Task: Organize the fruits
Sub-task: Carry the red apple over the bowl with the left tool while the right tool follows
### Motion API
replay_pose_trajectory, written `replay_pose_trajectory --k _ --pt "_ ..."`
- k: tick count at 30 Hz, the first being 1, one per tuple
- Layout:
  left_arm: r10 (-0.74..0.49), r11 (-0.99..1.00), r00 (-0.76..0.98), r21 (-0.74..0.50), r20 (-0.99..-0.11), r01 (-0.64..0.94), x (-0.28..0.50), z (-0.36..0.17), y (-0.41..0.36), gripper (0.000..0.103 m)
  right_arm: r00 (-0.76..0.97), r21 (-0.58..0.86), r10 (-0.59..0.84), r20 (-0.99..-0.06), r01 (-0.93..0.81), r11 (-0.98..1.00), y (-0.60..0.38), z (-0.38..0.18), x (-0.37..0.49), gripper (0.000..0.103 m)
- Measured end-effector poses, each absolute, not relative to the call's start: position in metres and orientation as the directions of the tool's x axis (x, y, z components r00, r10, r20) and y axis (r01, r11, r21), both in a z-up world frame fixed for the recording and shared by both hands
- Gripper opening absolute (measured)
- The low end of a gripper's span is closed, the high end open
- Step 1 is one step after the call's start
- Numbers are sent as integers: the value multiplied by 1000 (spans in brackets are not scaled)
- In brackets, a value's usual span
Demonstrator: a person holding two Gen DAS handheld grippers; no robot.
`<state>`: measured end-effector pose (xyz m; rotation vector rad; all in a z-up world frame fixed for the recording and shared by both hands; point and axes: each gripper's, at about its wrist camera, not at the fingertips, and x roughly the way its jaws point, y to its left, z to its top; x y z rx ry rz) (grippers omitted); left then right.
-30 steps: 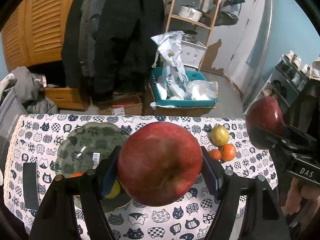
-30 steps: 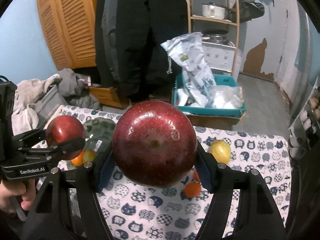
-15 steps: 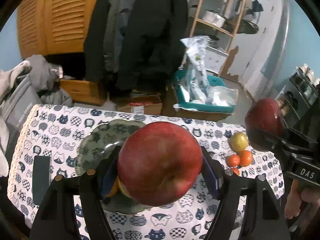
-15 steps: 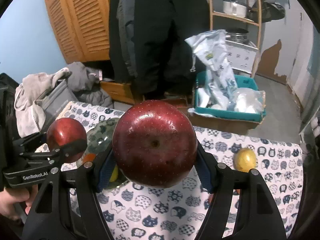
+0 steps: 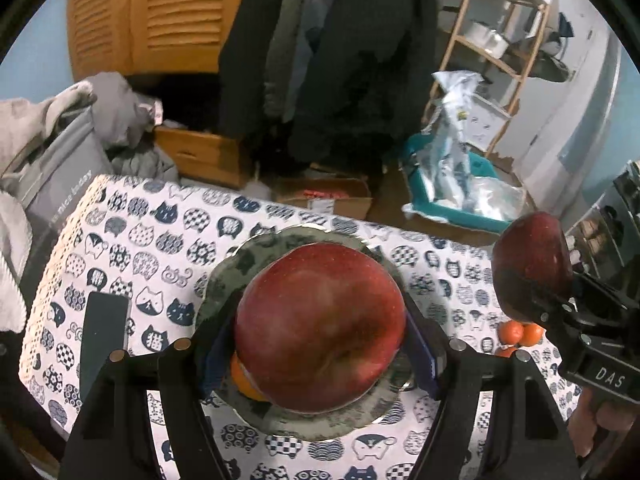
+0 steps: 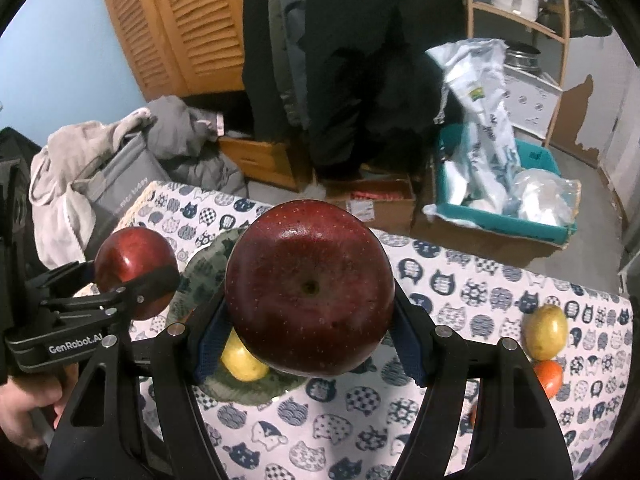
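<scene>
Both grippers clench apples: left gripper (image 5: 320,344) over the plate (image 5: 224,280), right gripper (image 6: 308,336) at three o'clock; crowded landing risks knocking the orange (image 5: 242,380) off.

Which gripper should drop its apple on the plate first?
Left, probably. The left gripper holds its apple directly over the green plate; the right gripper with its apple sits toward the plate's right edge.

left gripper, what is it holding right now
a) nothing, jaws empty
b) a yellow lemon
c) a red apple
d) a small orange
c: in the left wrist view the left gripper has its blue pads pressed on both sides of a large red apple, held over the green plate.
</scene>
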<state>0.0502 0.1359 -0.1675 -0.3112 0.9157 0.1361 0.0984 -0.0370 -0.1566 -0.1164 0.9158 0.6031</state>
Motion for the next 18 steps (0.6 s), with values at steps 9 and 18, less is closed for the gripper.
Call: replay_pose_trajectory --k 9,18 --pt "13 934 529 -179 -849 -310 65 -205 160 76 400 146 413 -818 -550 822 -3 -196 116 71" --pt "14 922 444 -161 -896 -352 83 -249 174 76 341 162 395 -853 -546 822 10 -233 129 71"
